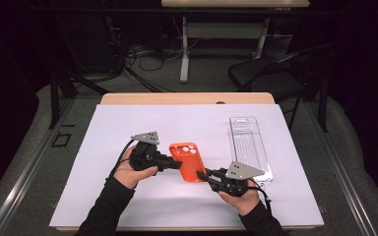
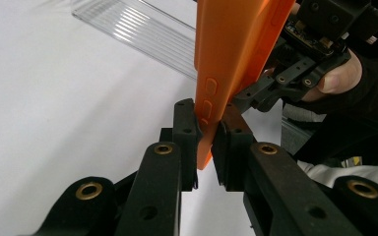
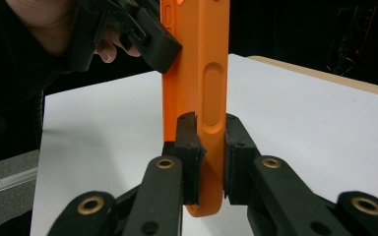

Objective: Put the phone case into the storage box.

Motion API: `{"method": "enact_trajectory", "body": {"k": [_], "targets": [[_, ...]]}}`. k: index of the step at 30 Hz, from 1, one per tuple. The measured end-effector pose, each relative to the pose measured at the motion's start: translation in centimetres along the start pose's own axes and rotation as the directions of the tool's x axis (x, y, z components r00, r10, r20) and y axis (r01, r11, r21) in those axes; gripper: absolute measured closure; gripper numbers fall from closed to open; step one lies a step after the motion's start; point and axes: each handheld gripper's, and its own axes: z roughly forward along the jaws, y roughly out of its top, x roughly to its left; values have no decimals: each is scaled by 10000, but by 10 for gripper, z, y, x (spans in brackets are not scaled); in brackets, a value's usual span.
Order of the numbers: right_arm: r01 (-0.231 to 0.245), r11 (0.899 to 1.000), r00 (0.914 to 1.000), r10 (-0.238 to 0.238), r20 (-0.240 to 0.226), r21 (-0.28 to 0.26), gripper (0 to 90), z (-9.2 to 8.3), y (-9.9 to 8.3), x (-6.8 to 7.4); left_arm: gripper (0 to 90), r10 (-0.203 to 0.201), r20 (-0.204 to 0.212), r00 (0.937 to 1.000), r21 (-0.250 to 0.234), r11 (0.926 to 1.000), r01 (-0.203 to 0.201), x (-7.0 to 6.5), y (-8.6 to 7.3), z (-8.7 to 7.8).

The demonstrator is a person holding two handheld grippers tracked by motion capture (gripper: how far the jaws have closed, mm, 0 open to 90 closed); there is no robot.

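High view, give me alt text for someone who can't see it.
Two hand-held black grippers, left gripper and right gripper, clamp opposite edges of an orange silicone phone case above a white table. A clear plastic package lies at right.

The tabletop (image 1: 128, 196) is covered by a white sheet, with a strip of pale wood showing along its far edge. Beyond that edge the floor (image 1: 202, 81) is grey carpet, and the room behind is dark, lit mainly over the tabletop. A second desk (image 1: 226, 22) with white legs stands farther back, with a tangle of cables (image 1: 142, 54) on the floor to its left. A black chair (image 1: 275, 73) stands right of that desk, near the tabletop's far right corner.
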Motion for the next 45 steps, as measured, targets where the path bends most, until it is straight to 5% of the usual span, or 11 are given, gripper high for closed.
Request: {"method": "enact_trajectory", "body": {"k": [22, 45], "targets": [[161, 9999, 9998, -161, 96, 56, 805, 0, 0, 0, 818, 245, -55, 9997, 13, 9997, -245, 0, 0, 0], [55, 9999, 9999, -56, 131, 94, 776, 0, 0, 1, 821, 1, -2, 10000, -45, 10000, -1, 1, -1, 1]]}}
